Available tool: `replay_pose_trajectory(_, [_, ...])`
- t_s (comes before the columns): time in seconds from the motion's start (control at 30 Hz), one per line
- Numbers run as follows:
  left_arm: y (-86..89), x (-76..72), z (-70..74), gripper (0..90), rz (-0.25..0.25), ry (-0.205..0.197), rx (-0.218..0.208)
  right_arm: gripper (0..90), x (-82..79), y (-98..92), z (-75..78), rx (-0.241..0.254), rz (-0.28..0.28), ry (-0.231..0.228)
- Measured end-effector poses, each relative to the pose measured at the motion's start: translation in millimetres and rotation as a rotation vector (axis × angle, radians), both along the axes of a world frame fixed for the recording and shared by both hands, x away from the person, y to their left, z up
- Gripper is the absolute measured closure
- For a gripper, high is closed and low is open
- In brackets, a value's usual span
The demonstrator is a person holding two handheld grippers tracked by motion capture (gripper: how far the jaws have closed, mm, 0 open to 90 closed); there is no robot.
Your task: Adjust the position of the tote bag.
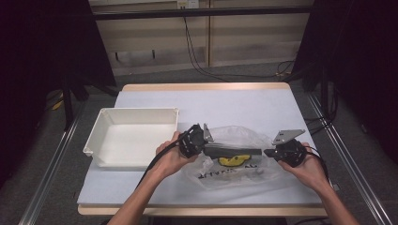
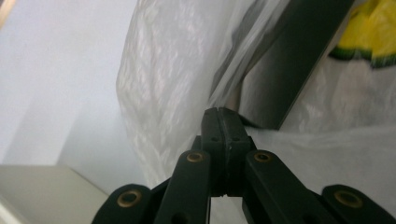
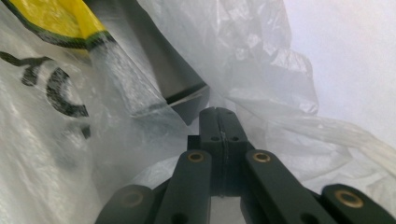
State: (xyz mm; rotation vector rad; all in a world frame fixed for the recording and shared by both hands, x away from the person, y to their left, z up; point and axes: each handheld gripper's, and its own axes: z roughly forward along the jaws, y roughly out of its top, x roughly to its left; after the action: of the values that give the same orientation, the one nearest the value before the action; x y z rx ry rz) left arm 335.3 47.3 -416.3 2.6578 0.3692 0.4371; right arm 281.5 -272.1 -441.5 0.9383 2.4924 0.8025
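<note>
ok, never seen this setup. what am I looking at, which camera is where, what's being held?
No robot: a person holds a hand-held gripper in each hand. The high view looks down on the table; the other two cameras ride on the grippers, looking along their black jaws. On the table lie an empty white tray and a clear plastic bag with a dark flat bar in it. The left gripper and right gripper are both shut at opposite ends of the bag; whether they pinch film I cannot tell.

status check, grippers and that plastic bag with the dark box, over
Left gripper shut, tips at the dark box's end. Right gripper shut against the plastic bag. White tray sits apart, left of the bag.
</note>
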Motion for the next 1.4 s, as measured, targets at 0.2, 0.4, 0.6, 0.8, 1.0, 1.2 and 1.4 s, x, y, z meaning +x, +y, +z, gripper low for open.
replay_pose_trajectory(0.2, [7.9,-6.1,-9.0,90.0,0.008,0.006,0.021,90.0,-0.6,-7.4,-6.7,0.000,-0.023,0.009])
replay_pose_trajectory(0.4, [7.2,-15.0,-18.7,90.0,0.004,0.025,0.033,90.0,-2.6,-18.2,-14.4,0.024,-0.051,0.027])
replay_pose_trajectory(0.6, [9.0,-24.8,-34.4,90.0,0.005,0.038,0.015,90.0,-4.5,-26.4,-20.1,0.051,-0.057,0.031])
replay_pose_trajectory(0.8, [12.4,-28.8,-38.0,90.0,0.000,0.033,0.035,90.0,-2.5,-29.1,-24.7,0.049,-0.059,0.037])
replay_pose_trajectory(1.0, [21.8,-25.8,-42.8,90.0,0.020,0.062,-0.047,90.0,-1.9,-38.4,-28.9,0.033,-0.083,0.053])
replay_pose_trajectory(1.2, [22.4,-21.3,-42.9,90.0,0.014,0.078,-0.055,90.0,-2.4,-53.6,-30.2,0.032,-0.117,0.042])
replay_pose_trajectory(1.4, [24.3,-22.3,-43.3,90.0,0.015,0.081,-0.064,90.0,-3.1,-57.2,-29.5,-0.004,-0.147,0.033])
